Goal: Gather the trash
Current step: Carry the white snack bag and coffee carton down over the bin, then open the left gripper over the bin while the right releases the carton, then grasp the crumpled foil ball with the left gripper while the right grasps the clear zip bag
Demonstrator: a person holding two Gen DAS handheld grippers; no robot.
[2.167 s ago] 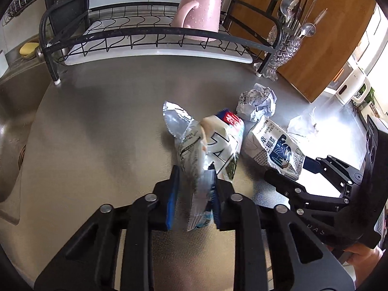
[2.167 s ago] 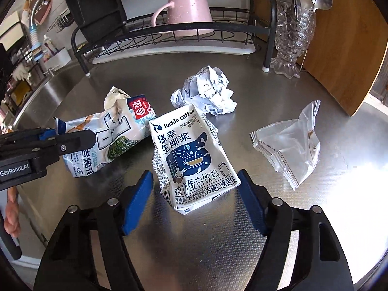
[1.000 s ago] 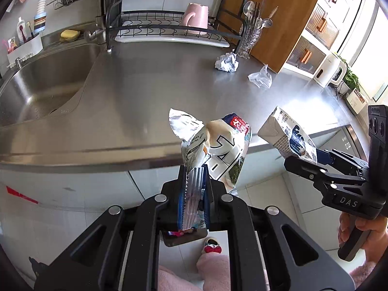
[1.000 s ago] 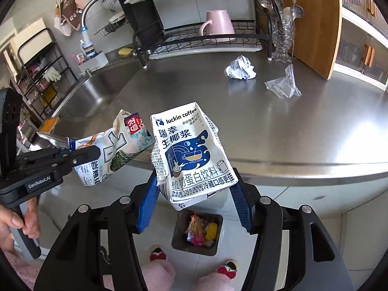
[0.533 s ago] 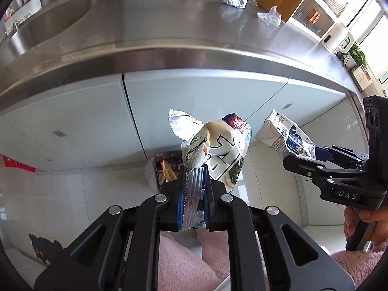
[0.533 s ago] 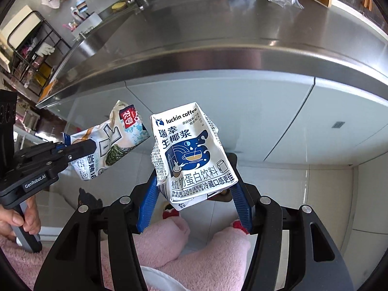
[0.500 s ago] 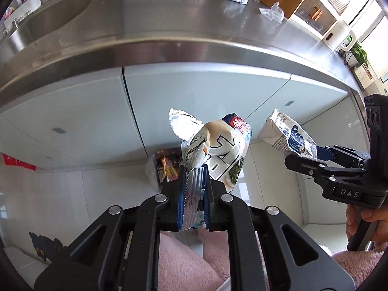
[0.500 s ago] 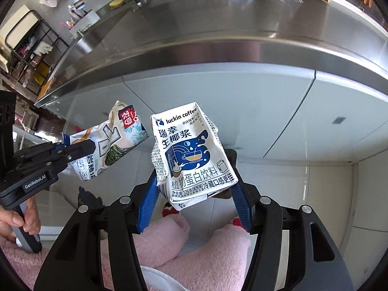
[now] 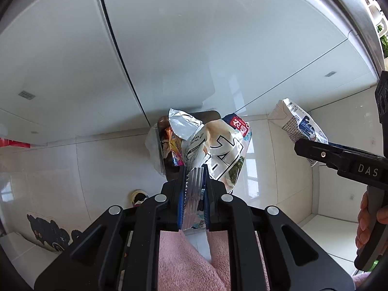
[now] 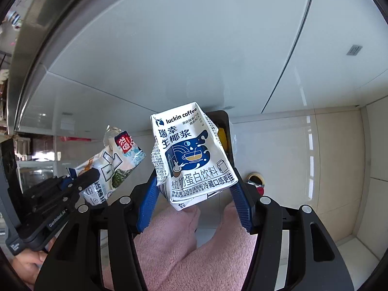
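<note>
My left gripper [image 9: 194, 181] is shut on the crimped edge of a silver-and-white snack bag [image 9: 218, 145], which hangs right above a dark trash bin [image 9: 167, 145] on the floor. In the right wrist view the same snack bag [image 10: 116, 160] shows at the left. My right gripper [image 10: 194, 189] is shut on a crumpled white Luckin Coffee carton [image 10: 191, 152], its blue pads pressing both sides. That carton [image 9: 298, 126] appears at the right of the left wrist view. The trash bin [image 10: 224, 123] is mostly hidden behind the carton.
White cabinet doors [image 9: 169, 48] fill the upper half under the steel counter edge [image 9: 359, 7]. The floor is pale tile [image 9: 278, 169]. Pink trouser legs [image 10: 194, 249] stand below both grippers. A black cat sticker [image 9: 48, 230] lies at the lower left.
Both grippers have come down from counter height with their loads, tilting to point at the floor. The counter top has left view and the bin now lies close beneath the bag and carton.
</note>
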